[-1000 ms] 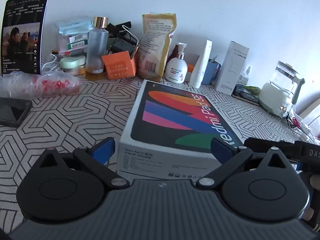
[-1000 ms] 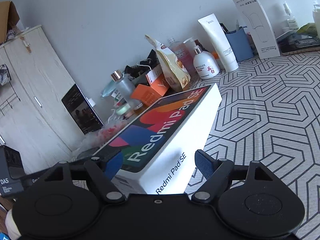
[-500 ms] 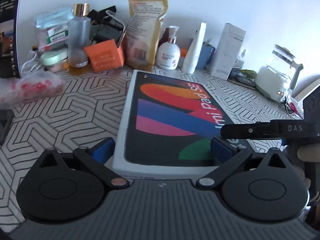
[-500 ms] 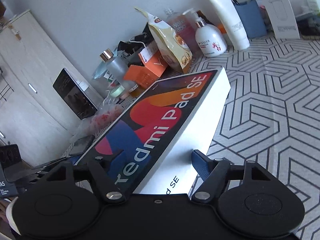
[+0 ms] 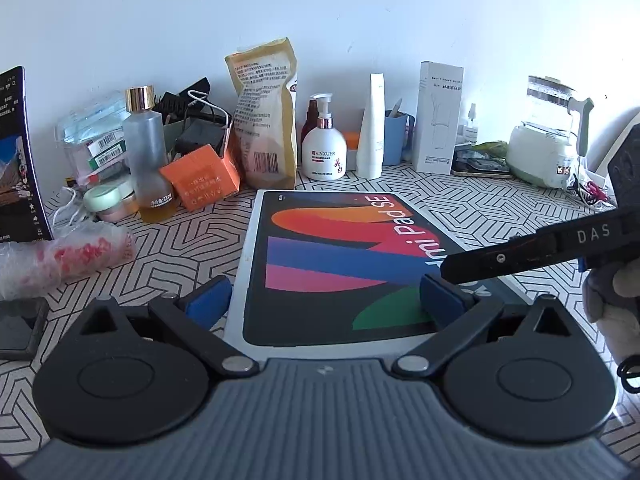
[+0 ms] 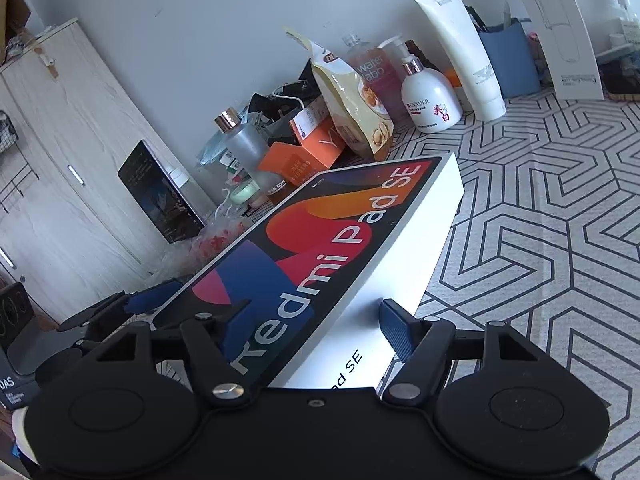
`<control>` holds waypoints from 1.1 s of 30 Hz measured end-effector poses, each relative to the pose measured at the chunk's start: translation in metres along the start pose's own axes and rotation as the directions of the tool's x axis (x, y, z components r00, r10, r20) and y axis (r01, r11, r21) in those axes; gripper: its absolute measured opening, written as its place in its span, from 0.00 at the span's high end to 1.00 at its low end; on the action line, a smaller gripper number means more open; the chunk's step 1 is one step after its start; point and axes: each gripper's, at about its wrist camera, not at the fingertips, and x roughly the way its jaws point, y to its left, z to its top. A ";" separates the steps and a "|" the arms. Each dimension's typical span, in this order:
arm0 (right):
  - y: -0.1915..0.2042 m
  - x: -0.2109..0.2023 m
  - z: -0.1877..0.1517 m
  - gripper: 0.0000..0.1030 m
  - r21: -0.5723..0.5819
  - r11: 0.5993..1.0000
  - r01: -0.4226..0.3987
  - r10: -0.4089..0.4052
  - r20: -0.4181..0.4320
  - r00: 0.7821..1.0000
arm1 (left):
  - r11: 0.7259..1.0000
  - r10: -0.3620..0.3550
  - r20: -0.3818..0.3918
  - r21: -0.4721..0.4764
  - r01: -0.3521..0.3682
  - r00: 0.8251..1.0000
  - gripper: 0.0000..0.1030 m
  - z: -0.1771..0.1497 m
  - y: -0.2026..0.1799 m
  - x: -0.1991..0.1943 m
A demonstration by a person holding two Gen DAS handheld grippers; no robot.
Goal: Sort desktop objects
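Observation:
A Redmi Pad SE box (image 5: pixel 340 264), white-sided with a dark colourful lid, lies on the patterned desk (image 5: pixel 180 248). My left gripper (image 5: pixel 324 300) straddles its near short end, one blue pad left of the box, the other over the lid; the jaws are wide apart. My right gripper (image 6: pixel 312 328) straddles the box's (image 6: pixel 340 240) long side, one finger on the lid, the other against the white wall. The right gripper's finger also shows in the left wrist view (image 5: pixel 532 252), lying across the lid. The left gripper shows in the right wrist view (image 6: pixel 132 308).
Along the back wall stand a frosted bottle (image 5: pixel 146 152), orange carton (image 5: pixel 200 180), snack pouch (image 5: pixel 266 112), white pump bottle (image 5: pixel 324 148), white tube (image 5: pixel 372 128), tall white box (image 5: pixel 438 116) and kettle (image 5: pixel 548 136). A plastic bag (image 5: pixel 60 256) and tablet (image 5: pixel 16 156) sit left.
Both grippers have moved in over the box, which looks raised and tilted. The right gripper's finger has slid further across the lid.

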 end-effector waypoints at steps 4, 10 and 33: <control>-0.001 0.001 0.002 0.28 -0.005 1.000 -0.004 0.004 -0.001 1.000 | 0.998 -0.010 0.028 0.060 0.008 1.000 0.05 0.001 -0.007 0.003; -0.011 0.016 0.020 0.27 0.034 0.999 -0.012 0.015 -0.080 0.997 | 0.978 -0.202 -0.038 0.047 0.203 0.979 0.17 0.007 -0.024 0.002; -0.034 0.043 0.048 0.24 0.101 0.995 -0.009 0.022 -0.126 0.992 | 0.958 -0.285 -0.312 -0.134 0.255 0.906 0.07 0.038 0.063 0.084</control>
